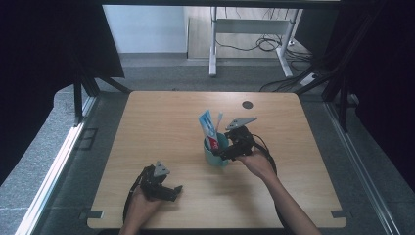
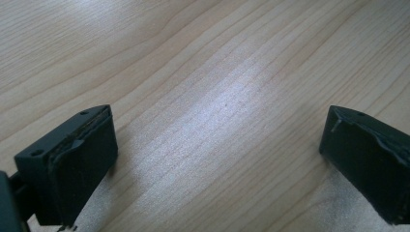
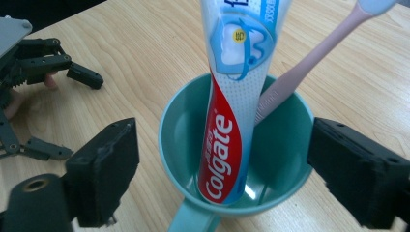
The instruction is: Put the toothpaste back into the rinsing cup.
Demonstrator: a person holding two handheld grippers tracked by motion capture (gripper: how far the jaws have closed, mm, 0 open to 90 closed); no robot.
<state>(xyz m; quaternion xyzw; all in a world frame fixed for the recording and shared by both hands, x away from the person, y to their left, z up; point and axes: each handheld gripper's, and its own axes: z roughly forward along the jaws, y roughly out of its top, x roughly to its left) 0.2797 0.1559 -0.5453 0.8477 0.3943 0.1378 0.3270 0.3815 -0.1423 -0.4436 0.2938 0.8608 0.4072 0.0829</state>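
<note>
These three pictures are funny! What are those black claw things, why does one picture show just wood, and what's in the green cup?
The black claw things are grippers: tools that a person holds, one in each hand, with two jaws that pinch. The high view looks down on the pale wooden table from above. There you see the left gripper near the front edge and the right gripper at the round teal plastic cup.

The other two pictures come from small cameras riding on the grippers. The left gripper points at bare wood with its jaws wide apart, holding nothing.

The right gripper has its jaws open on either side of the cup, not squeezing it. Standing inside are a white, blue and red Colgate toothpaste tube and a pink toothbrush.
</note>
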